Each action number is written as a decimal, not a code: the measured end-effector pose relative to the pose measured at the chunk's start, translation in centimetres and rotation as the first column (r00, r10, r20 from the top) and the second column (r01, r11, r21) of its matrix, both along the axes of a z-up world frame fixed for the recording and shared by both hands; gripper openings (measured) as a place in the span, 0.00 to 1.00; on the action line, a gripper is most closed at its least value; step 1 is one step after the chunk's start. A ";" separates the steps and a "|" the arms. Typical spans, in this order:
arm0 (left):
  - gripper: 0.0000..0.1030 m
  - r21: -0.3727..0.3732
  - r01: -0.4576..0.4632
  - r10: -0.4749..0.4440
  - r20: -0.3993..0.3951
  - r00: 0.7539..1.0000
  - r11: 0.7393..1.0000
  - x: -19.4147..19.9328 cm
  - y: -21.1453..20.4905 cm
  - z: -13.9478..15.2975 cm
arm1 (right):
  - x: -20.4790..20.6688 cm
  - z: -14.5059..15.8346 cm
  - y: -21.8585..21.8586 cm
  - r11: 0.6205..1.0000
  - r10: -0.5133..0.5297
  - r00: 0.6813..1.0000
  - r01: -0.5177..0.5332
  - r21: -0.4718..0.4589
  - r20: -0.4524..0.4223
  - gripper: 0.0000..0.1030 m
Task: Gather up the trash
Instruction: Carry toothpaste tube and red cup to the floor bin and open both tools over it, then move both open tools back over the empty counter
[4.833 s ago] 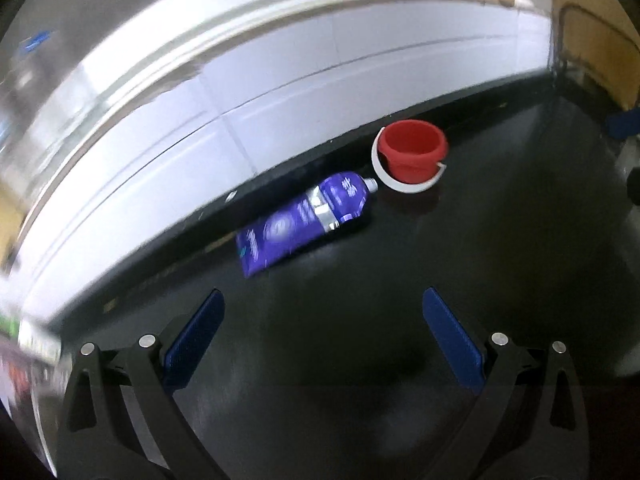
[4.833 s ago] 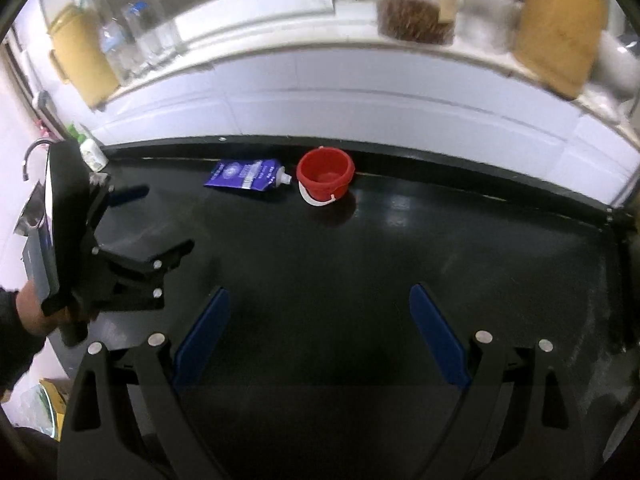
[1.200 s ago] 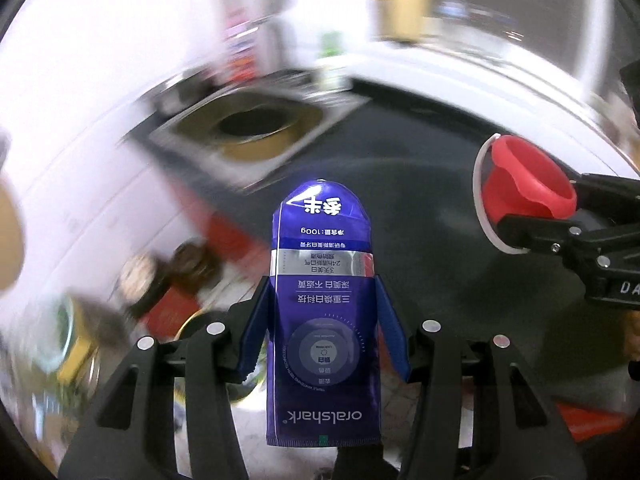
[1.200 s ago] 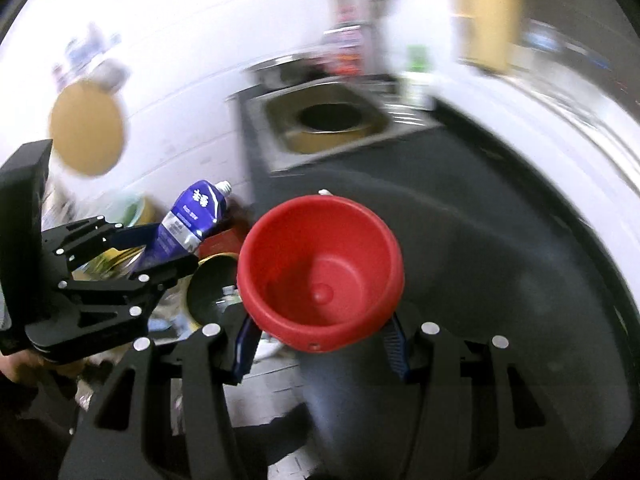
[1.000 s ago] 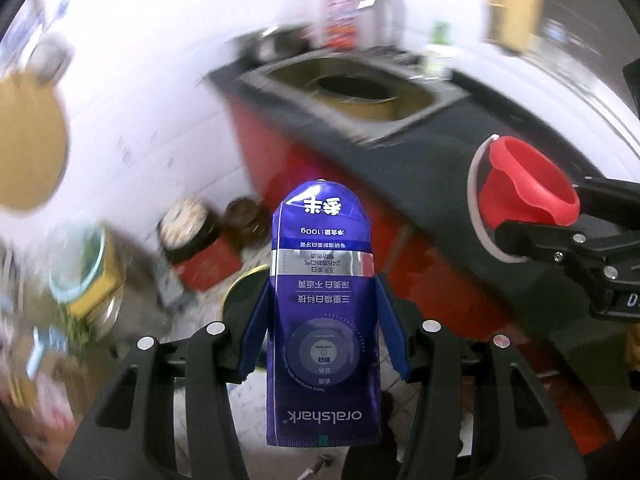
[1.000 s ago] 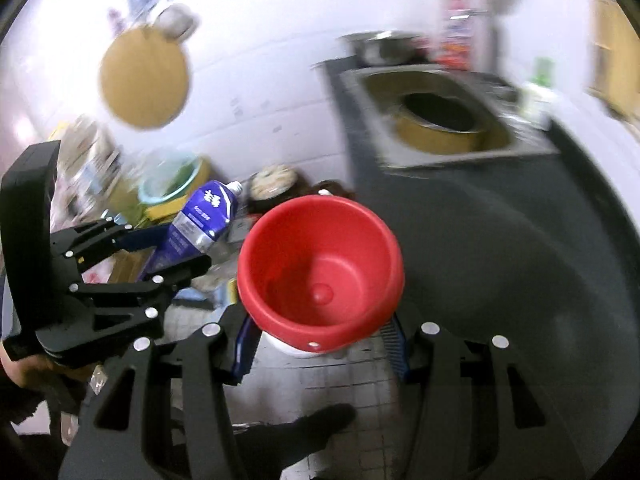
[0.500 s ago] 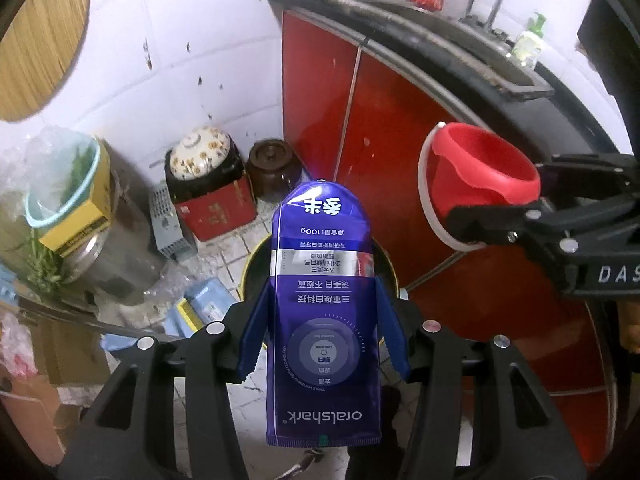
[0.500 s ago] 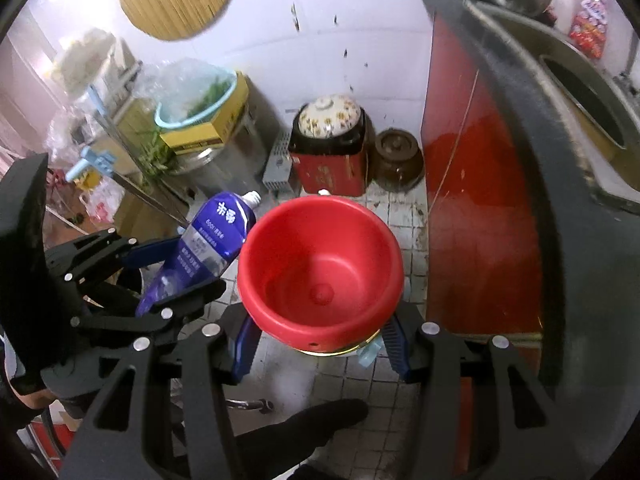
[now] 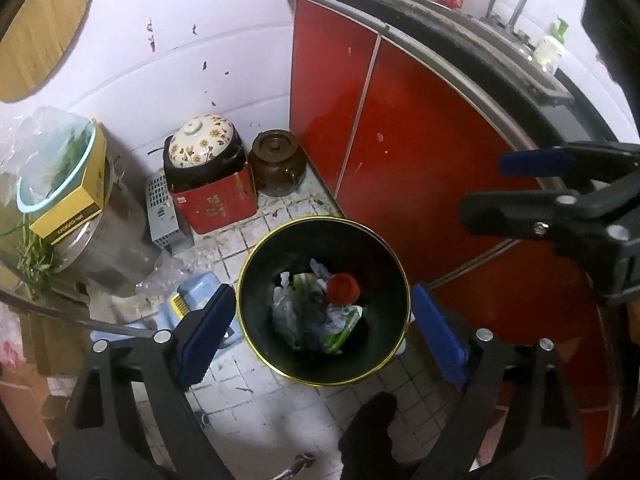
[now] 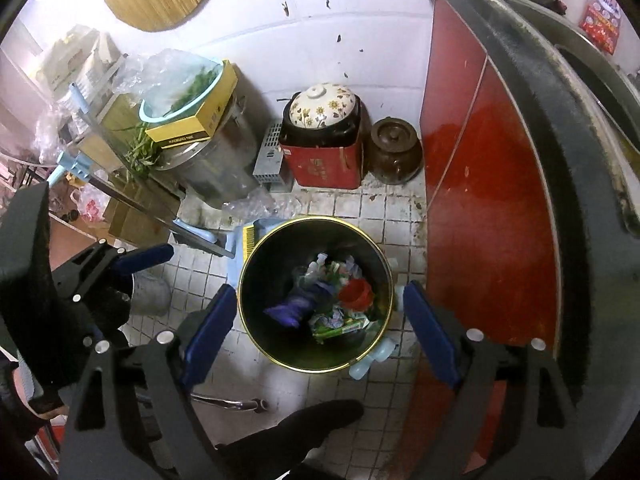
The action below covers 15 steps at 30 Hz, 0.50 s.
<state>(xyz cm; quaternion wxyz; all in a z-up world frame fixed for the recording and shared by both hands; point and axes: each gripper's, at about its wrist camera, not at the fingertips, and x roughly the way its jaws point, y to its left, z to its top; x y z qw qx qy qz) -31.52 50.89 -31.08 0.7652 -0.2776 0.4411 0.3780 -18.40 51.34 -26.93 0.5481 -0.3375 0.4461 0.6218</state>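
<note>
A black trash bin (image 9: 320, 220) with a gold rim stands on the tiled floor, right below both grippers. The red cup (image 9: 342, 288) lies inside it on crumpled wrappers. In the right wrist view the cup (image 10: 354, 294) lies beside the purple toothpaste tube (image 10: 298, 304) in the bin (image 10: 316, 219). My left gripper (image 9: 322, 294) hangs over the bin, its jaws opening with nothing between them. My right gripper (image 10: 320, 290) does the same, jaws opening and empty. Each gripper shows at the edge of the other's view.
Red cabinet doors (image 9: 400, 120) under a black counter stand to the right. Against the white wall sit a flower-lidded pot (image 9: 200, 148) on a red box and a brown jar (image 9: 278, 162). A blue dustpan (image 9: 192, 296) lies left of the bin, a dark shoe (image 9: 368, 432) below.
Half a second ago the left gripper held the purple tube and the right held the red cup. Both have been let go and now lie in the bin; both jaws stand wide.
</note>
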 end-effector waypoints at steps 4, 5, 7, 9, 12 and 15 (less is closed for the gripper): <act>0.88 0.038 0.018 -0.018 -0.019 1.000 0.999 0.6 -1.1 2.3 | 0.8 3.0 -1.4 0.999 -0.027 1.000 0.026 0.042 0.012 0.82; 0.88 0.043 0.024 -0.024 -0.020 1.000 0.999 0.8 -1.5 3.1 | 1.3 4.2 -2.1 0.997 -0.043 0.999 0.042 0.059 0.014 0.82; 0.90 0.055 0.041 -0.039 -0.032 0.999 0.998 1.6 -2.3 5.0 | 2.2 6.3 -3.6 0.994 -0.075 0.997 0.073 0.086 0.027 0.86; 0.93 0.052 0.052 -0.050 -0.037 0.998 0.997 2.5 -3.1 6.9 | 3.6 9.0 -5.7 0.986 -0.130 0.990 0.123 0.116 0.055 0.87; 0.93 0.033 0.099 -0.098 -0.046 0.994 0.994 5.5 -5.1 10.3 | 6.6 13.4 -10.3 0.960 -0.248 0.964 0.231 0.159 0.098 0.88; 0.94 0.061 0.177 -0.176 -0.023 0.984 0.982 9.1 -7.7 13.7 | 10.0 17.3 -16.2 0.910 -0.392 0.909 0.361 0.204 0.140 0.92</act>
